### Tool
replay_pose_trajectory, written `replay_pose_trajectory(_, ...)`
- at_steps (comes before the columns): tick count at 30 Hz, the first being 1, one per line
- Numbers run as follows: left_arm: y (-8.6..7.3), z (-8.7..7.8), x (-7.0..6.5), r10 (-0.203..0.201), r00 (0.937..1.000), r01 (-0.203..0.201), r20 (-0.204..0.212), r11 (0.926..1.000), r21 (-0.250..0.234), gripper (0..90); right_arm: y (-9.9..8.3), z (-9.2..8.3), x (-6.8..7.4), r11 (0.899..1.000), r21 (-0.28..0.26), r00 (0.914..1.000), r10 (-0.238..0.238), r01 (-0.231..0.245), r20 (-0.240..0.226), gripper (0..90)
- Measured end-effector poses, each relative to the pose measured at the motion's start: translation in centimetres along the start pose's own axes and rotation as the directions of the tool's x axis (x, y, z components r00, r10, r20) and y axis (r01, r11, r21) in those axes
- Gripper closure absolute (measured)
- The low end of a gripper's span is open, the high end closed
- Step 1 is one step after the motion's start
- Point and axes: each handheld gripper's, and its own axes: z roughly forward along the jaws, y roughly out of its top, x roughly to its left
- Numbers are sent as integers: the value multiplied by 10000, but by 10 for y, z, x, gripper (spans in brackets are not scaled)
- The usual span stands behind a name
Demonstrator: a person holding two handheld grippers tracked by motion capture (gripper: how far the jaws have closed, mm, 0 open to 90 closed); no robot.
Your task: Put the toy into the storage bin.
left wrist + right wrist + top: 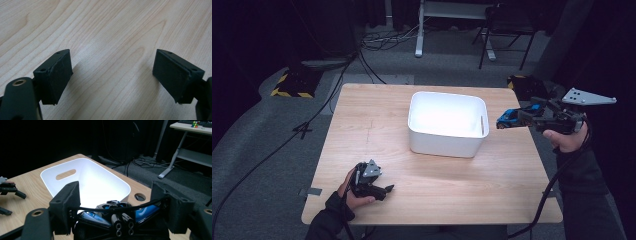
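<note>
A blue and black toy car [511,117] hangs in the air just right of the white bin [447,122], held by my right gripper [526,118], whose jaws are shut on its rear. In the right gripper view the car [117,216] lies across between the two pads, with the bin [87,178] ahead and below. My left gripper [387,189] rests near the table's front left corner in a person's hand. Its pads [57,75] stand wide apart over bare wood with nothing between them, so my left gripper [112,75] is open.
The wooden table [377,125] has a cable hole [139,196] near the bin. Beyond the table are floor cables, a desk leg [419,30] and a dark chair [507,30]. A yellow-striped base [292,85] sits at the far left.
</note>
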Motion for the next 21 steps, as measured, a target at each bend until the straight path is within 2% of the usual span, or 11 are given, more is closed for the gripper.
replay_pose_trajectory(9,0,0,0,1,10000,-1,-1,10000,-2,163,15,12,2,9997,97,9996,-236,238,-151,249)
replay_pose_trajectory(14,0,0,0,0,10000,0,2,10000,-1,163,19,23,3,9987,205,9980,-466,475,-417,249)
replay_pose_trajectory(17,0,0,0,-5,10000,5,3,10000,-2,163,21,27,5,9983,276,9976,-508,522,-480,249)
replay_pose_trajectory(21,0,0,0,-7,10000,7,8,10000,-3,163,22,39,8,9978,329,9954,-555,582,-784,249)
